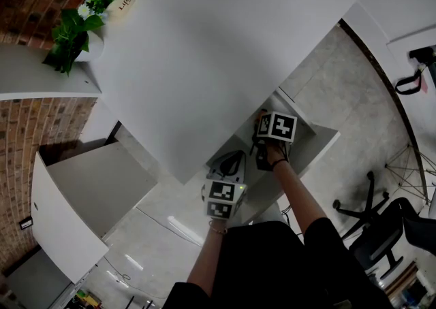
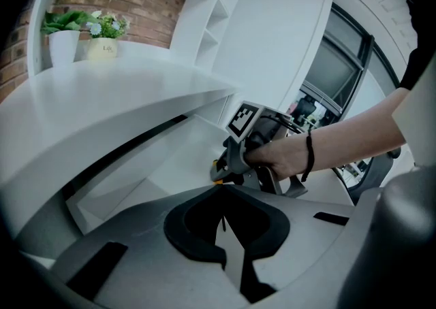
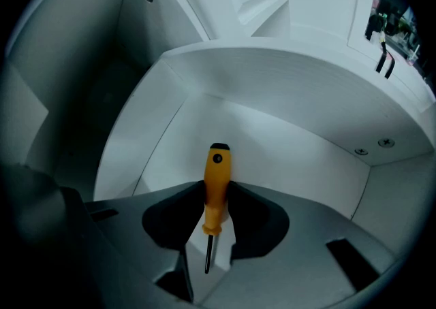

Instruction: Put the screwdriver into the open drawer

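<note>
The screwdriver has a yellow handle with a black cap and a thin dark shaft. My right gripper is shut on the handle, which points away from me into the white open drawer. In the head view the right gripper is tipped steeply down over the drawer, just under the desk edge. From the left gripper view, a bit of orange screwdriver shows at the right gripper. My left gripper is shut on nothing and hangs just in front of the drawer.
The white desk top overhangs the drawer. Two plant pots stand at its far left corner by a brick wall. A white cabinet with an open door is at the left. A black office chair stands at the right.
</note>
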Available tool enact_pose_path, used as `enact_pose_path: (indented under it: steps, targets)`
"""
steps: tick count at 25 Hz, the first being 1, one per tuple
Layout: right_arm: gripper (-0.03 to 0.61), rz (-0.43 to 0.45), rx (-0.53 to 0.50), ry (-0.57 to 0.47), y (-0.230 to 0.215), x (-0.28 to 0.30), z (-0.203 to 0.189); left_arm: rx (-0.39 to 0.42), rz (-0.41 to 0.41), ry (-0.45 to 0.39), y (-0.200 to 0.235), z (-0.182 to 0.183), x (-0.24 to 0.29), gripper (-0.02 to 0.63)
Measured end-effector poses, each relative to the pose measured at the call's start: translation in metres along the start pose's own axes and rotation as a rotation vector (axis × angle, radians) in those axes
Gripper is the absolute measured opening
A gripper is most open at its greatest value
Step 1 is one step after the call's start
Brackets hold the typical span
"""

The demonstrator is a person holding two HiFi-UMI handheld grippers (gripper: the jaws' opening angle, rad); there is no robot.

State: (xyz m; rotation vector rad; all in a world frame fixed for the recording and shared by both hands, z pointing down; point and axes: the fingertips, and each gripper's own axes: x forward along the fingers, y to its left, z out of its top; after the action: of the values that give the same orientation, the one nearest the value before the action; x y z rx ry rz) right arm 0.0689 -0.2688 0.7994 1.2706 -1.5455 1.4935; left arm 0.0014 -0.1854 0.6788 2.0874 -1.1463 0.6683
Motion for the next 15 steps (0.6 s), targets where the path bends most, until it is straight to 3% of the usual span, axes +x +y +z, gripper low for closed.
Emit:
enact_pose_path:
  steps: [6, 9, 15]
  targets:
    - [0.113, 0.01, 0.016, -0.022, 0.004, 0.0, 0.0, 0.004, 0.006, -0.005, -0.002, 0.001, -0.003, 0.009]
    - [0.164, 0.021, 0.033, -0.036, 0.007, -0.002, 0.002, 0.005, 0.008, -0.008, -0.004, 0.002, -0.006, 0.009]
    - [0.163, 0.003, 0.027, -0.061, 0.007, -0.018, 0.01, 0.023, 0.013, -0.026, -0.008, 0.008, -0.014, 0.009]
